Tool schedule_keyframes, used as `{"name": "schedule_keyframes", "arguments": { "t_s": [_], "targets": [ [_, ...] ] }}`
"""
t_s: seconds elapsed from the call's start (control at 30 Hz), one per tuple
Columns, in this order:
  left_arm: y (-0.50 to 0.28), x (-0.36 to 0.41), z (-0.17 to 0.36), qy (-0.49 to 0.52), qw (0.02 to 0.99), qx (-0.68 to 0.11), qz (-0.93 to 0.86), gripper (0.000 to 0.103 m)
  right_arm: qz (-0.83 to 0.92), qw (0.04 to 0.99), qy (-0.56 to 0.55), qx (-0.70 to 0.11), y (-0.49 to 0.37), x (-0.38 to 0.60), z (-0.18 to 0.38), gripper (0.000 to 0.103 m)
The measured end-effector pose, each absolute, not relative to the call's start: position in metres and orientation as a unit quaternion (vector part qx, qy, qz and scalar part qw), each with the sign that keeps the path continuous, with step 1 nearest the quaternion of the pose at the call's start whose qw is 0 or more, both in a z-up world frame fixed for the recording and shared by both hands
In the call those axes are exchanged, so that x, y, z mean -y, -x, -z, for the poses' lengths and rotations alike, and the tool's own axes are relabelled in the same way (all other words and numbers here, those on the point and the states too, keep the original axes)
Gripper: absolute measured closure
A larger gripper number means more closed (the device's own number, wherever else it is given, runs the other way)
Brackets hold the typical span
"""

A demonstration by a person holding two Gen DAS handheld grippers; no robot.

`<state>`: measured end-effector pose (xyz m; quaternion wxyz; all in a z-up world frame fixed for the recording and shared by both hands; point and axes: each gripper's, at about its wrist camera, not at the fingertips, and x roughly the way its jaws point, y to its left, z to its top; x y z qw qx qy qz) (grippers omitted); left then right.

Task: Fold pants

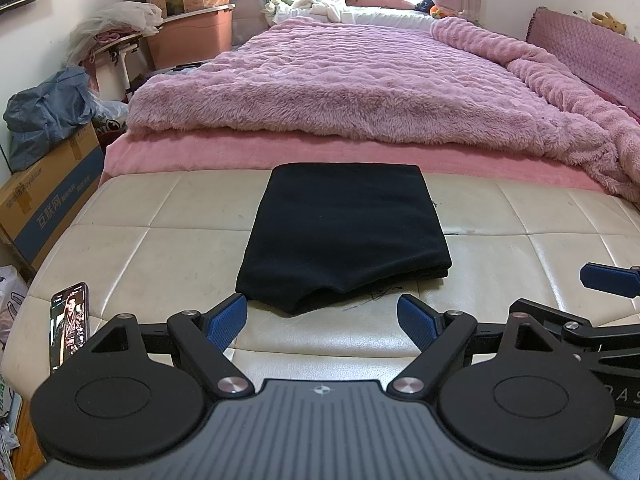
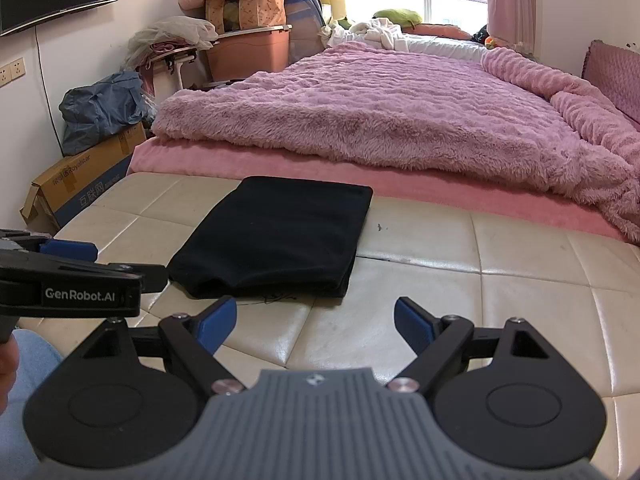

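Pants (image 1: 344, 236) sit folded in a compact black stack at frame centre on the bench (image 1: 160, 248), apart from both grippers. Left gripper (image 1: 322, 320) wide, empty; right gripper (image 2: 316, 320) wide, empty. Fold looks done. Risk: near edge is bulged, layers could slump open if a finger snags it. Phone (image 1: 70, 326) lower left, close to the bench edge.

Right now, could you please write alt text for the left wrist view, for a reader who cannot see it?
Black pants, folded into a neat rectangle, lie on a cream cushioned bench at the foot of a bed with a fluffy pink blanket. The left gripper is open just short of the pants, holding nothing. A phone lies at the bench's left edge.
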<state>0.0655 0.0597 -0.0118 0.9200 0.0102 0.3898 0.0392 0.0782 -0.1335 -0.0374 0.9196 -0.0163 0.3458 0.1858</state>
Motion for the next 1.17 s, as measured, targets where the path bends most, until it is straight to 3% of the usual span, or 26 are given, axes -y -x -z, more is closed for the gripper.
{"name": "schedule_keyframes", "arguments": {
  "t_s": [1.17],
  "targets": [
    [-0.0561,-0.0570,0.0115,0.006,0.922,-0.385,-0.038,0.004,-0.191,0.916,0.017,-0.353,-0.0735,0.1318,0.0416,0.021]
  ]
}}
